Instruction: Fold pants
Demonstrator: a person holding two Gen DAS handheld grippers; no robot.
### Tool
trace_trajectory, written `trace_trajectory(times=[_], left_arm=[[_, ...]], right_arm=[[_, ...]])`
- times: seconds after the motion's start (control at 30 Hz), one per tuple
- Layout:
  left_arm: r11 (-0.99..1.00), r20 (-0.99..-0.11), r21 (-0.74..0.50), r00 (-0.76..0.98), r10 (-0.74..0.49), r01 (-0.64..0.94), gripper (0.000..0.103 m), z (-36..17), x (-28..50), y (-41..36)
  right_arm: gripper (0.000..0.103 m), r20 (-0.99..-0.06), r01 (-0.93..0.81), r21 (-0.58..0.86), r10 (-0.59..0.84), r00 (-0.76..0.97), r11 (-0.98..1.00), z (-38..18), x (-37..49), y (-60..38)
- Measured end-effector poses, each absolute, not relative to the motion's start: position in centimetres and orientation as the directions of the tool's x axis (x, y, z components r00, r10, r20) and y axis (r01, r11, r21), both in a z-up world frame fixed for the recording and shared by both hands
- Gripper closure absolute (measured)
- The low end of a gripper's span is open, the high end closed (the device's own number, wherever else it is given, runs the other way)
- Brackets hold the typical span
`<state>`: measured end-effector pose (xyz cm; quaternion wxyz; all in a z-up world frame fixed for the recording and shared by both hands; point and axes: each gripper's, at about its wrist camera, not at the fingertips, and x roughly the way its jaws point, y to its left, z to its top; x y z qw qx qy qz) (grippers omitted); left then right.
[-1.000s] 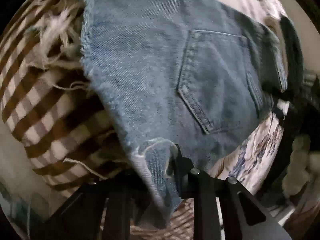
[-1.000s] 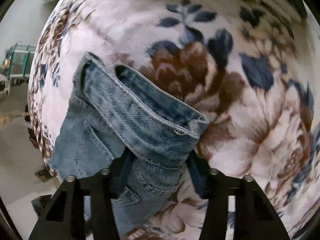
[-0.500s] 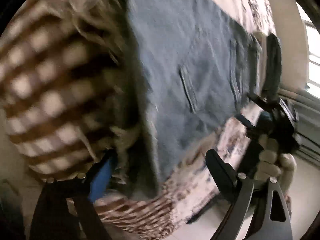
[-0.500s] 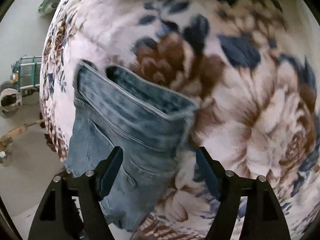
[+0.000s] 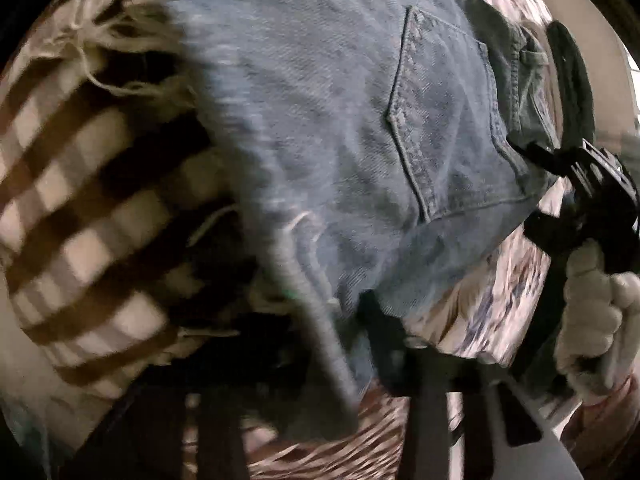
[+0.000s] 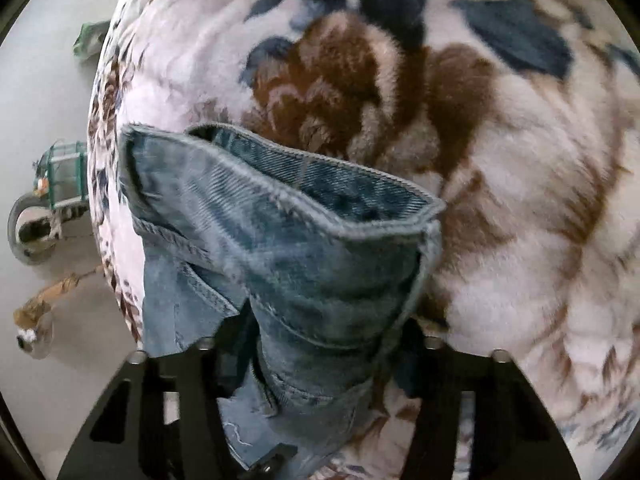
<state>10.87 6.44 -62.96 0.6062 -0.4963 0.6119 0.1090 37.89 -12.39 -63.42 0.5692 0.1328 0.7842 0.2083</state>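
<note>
Blue denim shorts [image 5: 340, 128] with a frayed hem and a back pocket lie on a floral blanket. My left gripper [image 5: 340, 320] is shut on the frayed hem corner of the shorts. The right gripper [image 5: 576, 184] shows at the far waistband end, held by a gloved hand. In the right wrist view the shorts' waistband [image 6: 304, 240] bunches up between the fingers of my right gripper [image 6: 324, 340], which is shut on it.
A brown and white checked cloth [image 5: 92, 208] with a fringe lies left of the shorts. The floral fleece blanket [image 6: 500, 200] covers the bed. Beyond its left edge is the floor with a wheeled green cart [image 6: 52, 200].
Half a second ago both grippers stood open off the denim. Now both are shut on it again, the left on the hem, the right on the waistband.
</note>
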Motion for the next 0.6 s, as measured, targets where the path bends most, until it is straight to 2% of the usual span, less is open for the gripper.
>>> trace_trajectory(times=[0.1,0.23,0.33,0.37,0.47,0.5,0.53,0.57,0.6], left_arm=[[0.626,-0.869,-0.458,0.17,-0.464,-0.632,0.086,-61.4,9.9,7.9],[0.77,-0.896,-0.422,0.094,-0.433,-0.479,0.086,-59.6,10.1,8.0],[0.795,-0.9,-0.415,0.07,-0.431,-0.442,0.086,-59.0,9.9,8.2],[0.789,-0.902,-0.41,0.075,-0.426,-0.458,0.085,-58.8,9.5,8.8],[0.7,-0.869,-0.464,0.123,-0.48,-0.543,0.079,-58.0,9.0,10.1],[0.671,-0.861,-0.478,0.15,-0.486,-0.567,0.068,-57.3,8.8,9.7],[0.649,-0.862,-0.482,0.184,-0.473,-0.589,0.05,-56.6,8.2,10.1],[0.633,-0.86,-0.489,0.211,-0.464,-0.6,0.04,-55.6,8.0,9.8],[0.603,-0.854,-0.507,0.263,-0.449,-0.616,0.022,-54.9,7.4,9.9]], right_arm=[[0.06,-0.838,0.026,0.484,0.472,-0.274,0.875,-61.2,36.8,-13.5],[0.061,-0.837,0.14,0.482,0.502,-0.219,0.865,-58.9,34.4,-17.2],[0.061,-0.835,0.258,0.463,0.515,-0.196,0.848,-58.4,32.0,-20.9],[0.06,-0.834,0.269,0.457,0.513,-0.203,0.848,-58.7,31.4,-21.4],[0.047,-0.801,0.338,0.458,0.547,-0.244,0.822,-60.3,30.6,-22.7],[0.046,-0.798,0.331,0.455,0.543,-0.26,0.827,-60.6,30.7,-22.6],[0.044,-0.802,0.309,0.454,0.535,-0.267,0.836,-60.7,30.7,-22.6],[0.035,-0.8,0.271,0.468,0.534,-0.276,0.841,-60.5,30.9,-22.1],[0.025,-0.798,0.24,0.479,0.533,-0.282,0.844,-60.2,31.0,-21.6]])
